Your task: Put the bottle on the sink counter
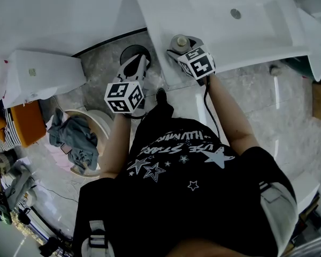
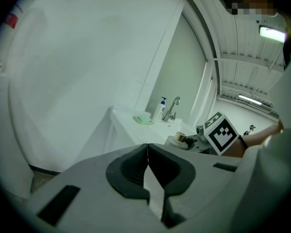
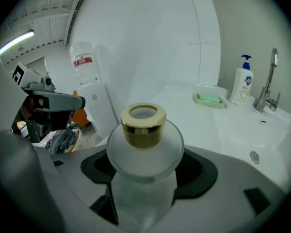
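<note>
A frosted glass bottle (image 3: 144, 144) with a gold collar stands upright between the jaws of my right gripper (image 3: 143, 188), which is shut on its body. From the head view the bottle (image 1: 180, 40) and right gripper (image 1: 182, 50) hover at the near left corner of the white sink counter (image 1: 246, 31). My left gripper (image 1: 136, 64) hangs just left of the counter, over the floor. Its jaws (image 2: 147, 164) are shut with nothing between them. The left gripper view shows the bottle (image 2: 177, 140) ahead to the right.
On the counter (image 3: 184, 115) are a green soap dish (image 3: 209, 99), a pump soap bottle (image 3: 242, 86) and a faucet (image 3: 267, 89) by the basin. A round basket with grey clothes (image 1: 75, 138) and a white cabinet (image 1: 43, 71) stand on the left.
</note>
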`<state>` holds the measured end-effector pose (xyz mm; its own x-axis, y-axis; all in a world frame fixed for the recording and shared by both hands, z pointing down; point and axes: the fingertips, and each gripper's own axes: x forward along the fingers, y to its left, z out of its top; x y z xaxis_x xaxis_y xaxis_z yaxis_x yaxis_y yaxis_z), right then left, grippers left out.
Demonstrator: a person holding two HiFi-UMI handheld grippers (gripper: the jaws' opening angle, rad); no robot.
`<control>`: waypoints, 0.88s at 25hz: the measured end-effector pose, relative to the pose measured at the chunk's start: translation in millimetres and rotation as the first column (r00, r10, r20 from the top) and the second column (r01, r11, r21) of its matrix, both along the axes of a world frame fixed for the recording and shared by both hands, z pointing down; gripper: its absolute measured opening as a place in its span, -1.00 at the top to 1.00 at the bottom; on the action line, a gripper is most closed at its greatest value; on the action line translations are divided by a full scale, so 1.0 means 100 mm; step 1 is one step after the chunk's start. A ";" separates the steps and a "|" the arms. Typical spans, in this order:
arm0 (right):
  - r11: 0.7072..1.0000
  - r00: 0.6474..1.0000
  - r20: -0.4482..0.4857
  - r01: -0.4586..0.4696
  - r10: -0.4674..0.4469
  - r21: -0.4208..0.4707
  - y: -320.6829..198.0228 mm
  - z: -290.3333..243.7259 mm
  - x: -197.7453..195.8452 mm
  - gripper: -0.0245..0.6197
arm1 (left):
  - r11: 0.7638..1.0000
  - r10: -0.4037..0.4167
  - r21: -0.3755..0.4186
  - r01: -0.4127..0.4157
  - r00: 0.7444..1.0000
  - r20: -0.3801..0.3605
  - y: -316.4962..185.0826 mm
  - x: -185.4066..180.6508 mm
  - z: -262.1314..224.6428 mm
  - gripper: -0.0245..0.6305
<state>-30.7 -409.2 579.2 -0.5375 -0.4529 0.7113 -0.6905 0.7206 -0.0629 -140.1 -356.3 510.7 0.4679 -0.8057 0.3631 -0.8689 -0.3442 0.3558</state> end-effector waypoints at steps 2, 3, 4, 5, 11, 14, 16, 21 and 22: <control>1.000 0.999 -0.028 0.024 -0.024 0.008 0.03 0.01 0.00 -0.07 | 1.000 -0.002 0.001 0.002 1.000 0.000 0.00 0.00 0.00 0.90; 0.999 0.999 -0.038 0.033 -0.033 0.010 0.04 0.01 0.00 -0.07 | 1.000 -0.002 0.001 0.002 1.000 0.000 0.00 -0.01 0.00 0.90; 0.999 0.998 -0.044 0.037 -0.037 0.011 0.06 0.02 0.00 -0.07 | 1.000 -0.002 0.001 0.002 1.000 -0.001 0.00 -0.01 0.00 0.90; 0.999 0.998 -0.045 0.038 -0.037 0.011 0.07 0.02 0.00 -0.07 | 1.000 -0.001 0.000 0.001 1.000 -0.002 0.01 -0.01 0.00 0.90; 1.000 1.000 0.001 -0.003 0.003 -0.009 0.09 0.02 0.00 -0.07 | 1.000 0.005 -0.001 -0.005 1.000 -0.004 0.04 0.02 0.00 0.90; 0.999 0.998 0.043 -0.038 0.039 -0.027 0.10 0.01 0.02 -0.07 | 1.000 0.009 0.005 -0.009 1.000 0.000 0.05 0.04 -0.02 0.90; 0.999 0.998 0.038 -0.045 0.046 -0.022 0.11 0.01 0.05 -0.07 | 1.000 0.009 0.010 -0.009 1.000 0.003 0.07 0.04 -0.04 0.90; 0.999 0.998 0.049 -0.045 0.046 -0.008 0.16 -0.06 0.09 -0.07 | 1.000 -0.007 0.020 0.007 1.000 0.006 0.15 0.02 -0.07 0.90; 0.999 0.998 0.051 -0.047 0.047 -0.007 0.18 -0.08 0.10 -0.07 | 1.000 -0.011 0.023 0.011 1.000 0.006 0.17 0.02 -0.08 0.90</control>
<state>-20.6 -391.5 571.5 -0.5518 -0.4747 0.6857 -0.7193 0.6870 -0.1032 -138.6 -339.0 503.2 0.4566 -0.8190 0.3474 -0.8749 -0.3426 0.3423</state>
